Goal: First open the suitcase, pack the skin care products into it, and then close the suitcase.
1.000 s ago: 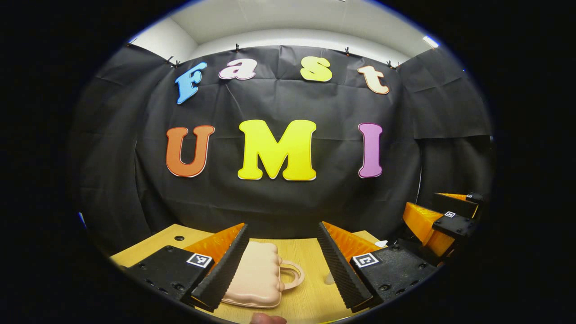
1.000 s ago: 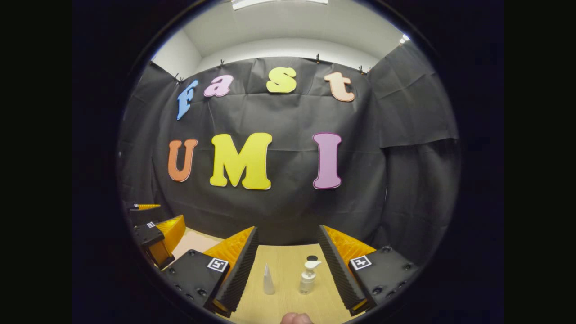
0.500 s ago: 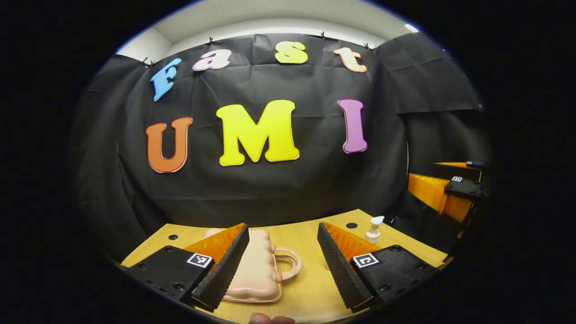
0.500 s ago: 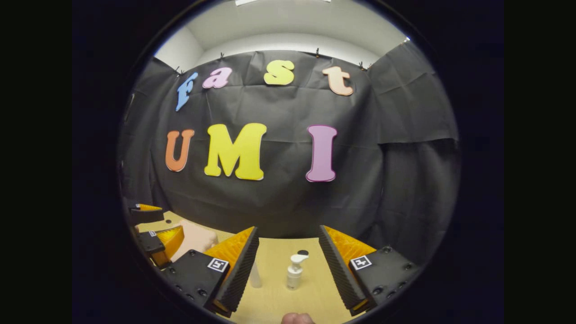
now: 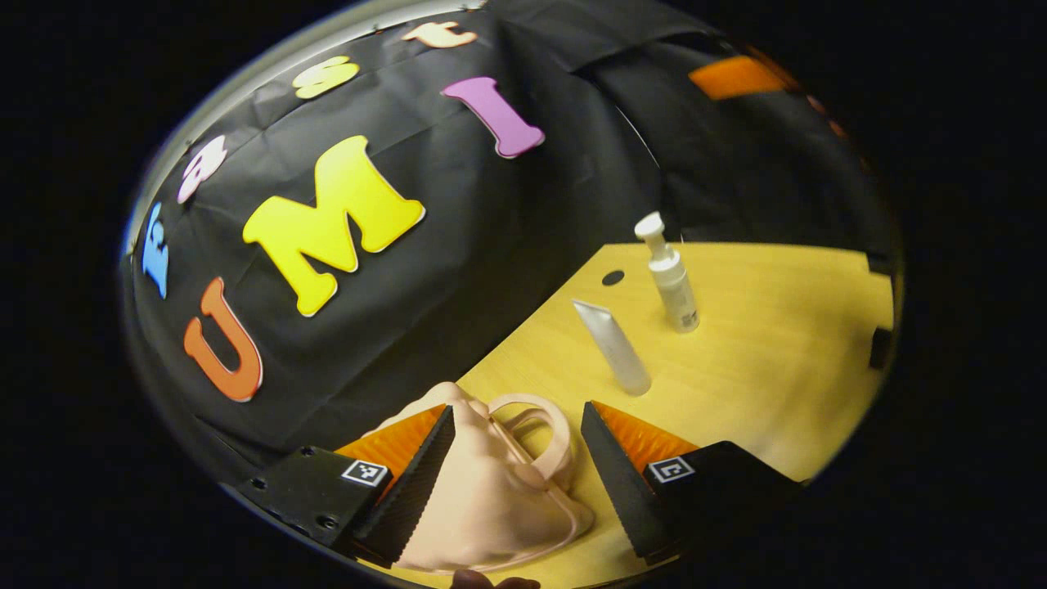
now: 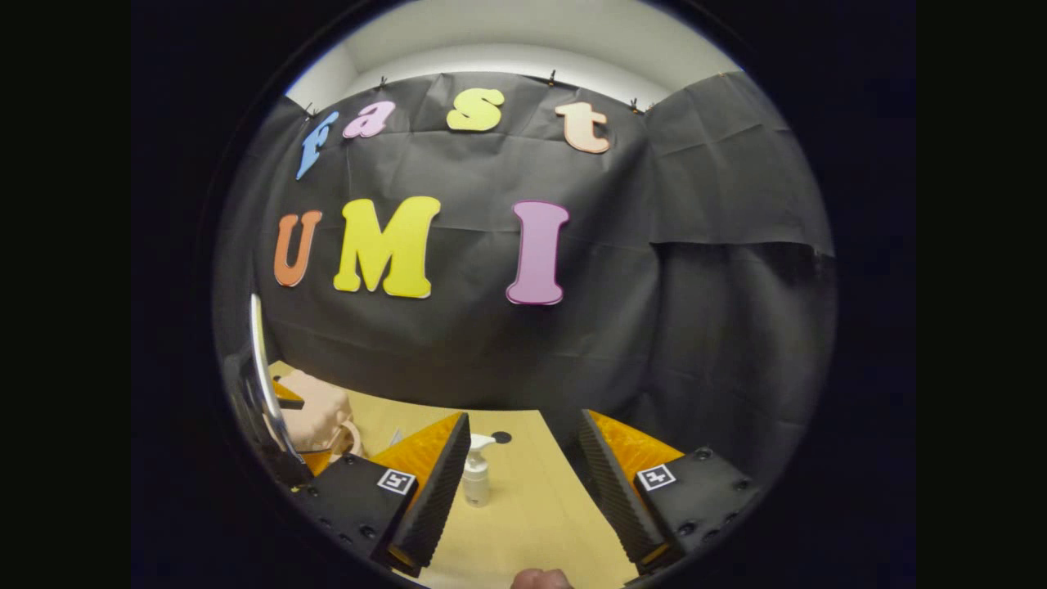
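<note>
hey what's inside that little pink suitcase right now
Cannot tell. The pink suitcase lies between the left claw fingers, apparently shut, so its inside is hidden. The tube and pump bottle stand outside it on the table.

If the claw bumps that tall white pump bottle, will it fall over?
Probably. The tall white pump bottle stands upright on a narrow base on the smooth wooden table, so a high push could tip it. It looks like light plastic, so it might also slide.

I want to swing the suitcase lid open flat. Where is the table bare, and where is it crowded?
Bare wooden table lies beyond the white pump bottle. It is tighter between the pale pink ribbed suitcase and the white squeeze tube.
</note>
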Demonstrator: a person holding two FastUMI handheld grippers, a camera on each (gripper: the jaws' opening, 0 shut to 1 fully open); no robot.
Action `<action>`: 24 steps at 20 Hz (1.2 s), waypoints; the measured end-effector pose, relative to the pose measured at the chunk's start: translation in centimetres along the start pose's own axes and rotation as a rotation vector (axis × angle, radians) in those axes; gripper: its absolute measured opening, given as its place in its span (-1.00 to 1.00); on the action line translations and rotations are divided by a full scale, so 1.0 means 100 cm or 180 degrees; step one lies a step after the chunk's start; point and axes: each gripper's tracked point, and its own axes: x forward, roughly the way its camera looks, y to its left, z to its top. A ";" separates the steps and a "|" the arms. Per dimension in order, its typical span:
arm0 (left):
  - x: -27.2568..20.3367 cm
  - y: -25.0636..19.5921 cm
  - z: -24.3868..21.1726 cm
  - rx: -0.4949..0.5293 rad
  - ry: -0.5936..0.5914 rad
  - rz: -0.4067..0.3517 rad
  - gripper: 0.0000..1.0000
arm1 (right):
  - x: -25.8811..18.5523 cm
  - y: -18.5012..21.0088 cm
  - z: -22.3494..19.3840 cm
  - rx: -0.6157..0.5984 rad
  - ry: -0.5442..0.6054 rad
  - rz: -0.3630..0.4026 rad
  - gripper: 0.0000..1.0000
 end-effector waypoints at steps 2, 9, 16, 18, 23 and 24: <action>0.016 -0.008 -0.020 0.0240 0.0264 -0.0090 0.98 | -0.001 -0.011 -0.004 0.0001 0.0024 -0.0092 0.59; 0.055 -0.026 -0.048 0.0750 0.0711 -0.0104 0.73 | -0.008 -0.036 -0.016 -0.0065 0.0104 -0.0288 0.59; 0.074 -0.028 -0.059 0.0803 0.0971 -0.0224 -0.19 | -0.014 -0.047 -0.029 -0.0010 0.0176 -0.0409 0.59; 0.074 -0.031 -0.061 0.0825 0.1062 -0.0245 -0.40 | -0.016 -0.047 -0.029 -0.0004 0.0182 -0.0415 0.59; 0.066 -0.019 -0.049 0.0683 0.0992 -0.0196 -0.67 | -0.019 -0.045 -0.022 0.0027 0.0104 -0.0431 0.58; 0.060 -0.011 -0.044 0.0640 0.0973 -0.0142 -0.69 | -0.019 -0.044 -0.022 0.0036 0.0095 -0.0426 0.58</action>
